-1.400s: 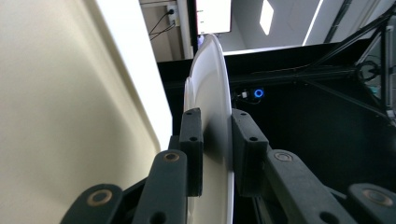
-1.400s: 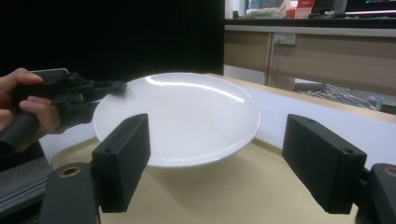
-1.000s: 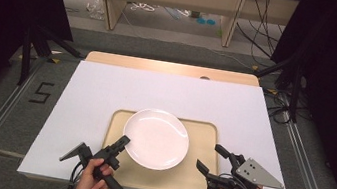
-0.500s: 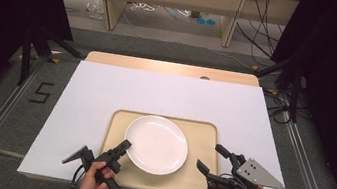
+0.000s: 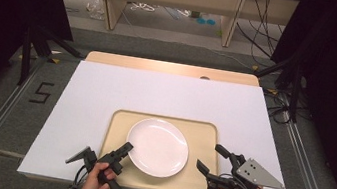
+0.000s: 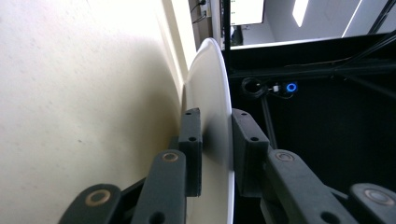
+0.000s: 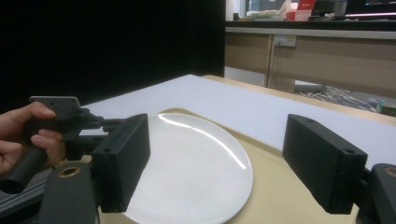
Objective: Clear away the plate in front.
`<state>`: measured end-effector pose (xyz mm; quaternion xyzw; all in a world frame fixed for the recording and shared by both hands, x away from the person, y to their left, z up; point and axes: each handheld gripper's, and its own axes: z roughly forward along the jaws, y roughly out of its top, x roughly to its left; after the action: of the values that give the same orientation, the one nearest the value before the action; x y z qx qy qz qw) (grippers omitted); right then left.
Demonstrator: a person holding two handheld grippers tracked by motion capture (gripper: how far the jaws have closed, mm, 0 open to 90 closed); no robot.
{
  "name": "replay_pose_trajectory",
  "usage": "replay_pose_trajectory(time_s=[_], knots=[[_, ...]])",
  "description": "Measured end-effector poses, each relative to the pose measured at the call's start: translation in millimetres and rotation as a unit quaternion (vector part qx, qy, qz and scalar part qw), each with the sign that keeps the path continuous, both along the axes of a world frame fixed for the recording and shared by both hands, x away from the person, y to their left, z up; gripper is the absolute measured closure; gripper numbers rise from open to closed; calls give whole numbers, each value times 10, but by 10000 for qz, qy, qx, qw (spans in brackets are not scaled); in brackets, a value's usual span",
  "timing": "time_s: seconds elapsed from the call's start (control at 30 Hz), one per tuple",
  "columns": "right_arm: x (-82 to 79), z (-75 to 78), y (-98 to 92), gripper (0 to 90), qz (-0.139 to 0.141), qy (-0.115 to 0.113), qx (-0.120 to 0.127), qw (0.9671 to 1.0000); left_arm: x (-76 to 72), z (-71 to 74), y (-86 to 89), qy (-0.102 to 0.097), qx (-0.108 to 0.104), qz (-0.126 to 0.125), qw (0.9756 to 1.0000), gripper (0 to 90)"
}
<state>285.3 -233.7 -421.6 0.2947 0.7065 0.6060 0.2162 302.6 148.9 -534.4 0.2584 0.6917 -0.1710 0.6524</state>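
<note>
A white plate (image 5: 157,146) lies on a tan tray (image 5: 203,132); the left gripper (image 6: 215,140) pinches its near-left rim, the right gripper (image 5: 213,158) waits beside it with jaws spread, so lifting the plate level seems next.

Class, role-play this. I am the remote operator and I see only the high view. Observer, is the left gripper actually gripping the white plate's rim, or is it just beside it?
Observer: Gripping, it seems. In the left gripper view the plate rim sits between the left gripper fingers, one on each face.
Operator: Is the plate flat on the tray there?
Observer: Not at that edge. One finger lies under the rim, between the plate and the tan tray.
Operator: And the right gripper?
Observer: The right gripper view shows the right gripper wide open, aimed at the plate and short of it.
</note>
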Motion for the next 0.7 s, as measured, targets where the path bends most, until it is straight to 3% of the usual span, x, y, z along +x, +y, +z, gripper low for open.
replay_pose_trajectory(time_s=[0.13,0.2,0.33,0.5,0.7], knots=[[5,-6,11,243,-1,-44,30,10000,14,-8,-19,-14,5,-15,10000,771],[11,-6,8,243,-13,-48,-75,10000,19,-4,-14,-13,63,-20,10000,775],[16,-11,9,243,3,-79,15,10000,40,19,-28,-38,194,-55,9998,778],[9,-5,6,243,-9,-45,-87,10000,62,13,-46,59,218,-49,9997,788],[9,-5,8,243,16,-31,-68,10000,48,16,-59,63,471,43,9989,799]])
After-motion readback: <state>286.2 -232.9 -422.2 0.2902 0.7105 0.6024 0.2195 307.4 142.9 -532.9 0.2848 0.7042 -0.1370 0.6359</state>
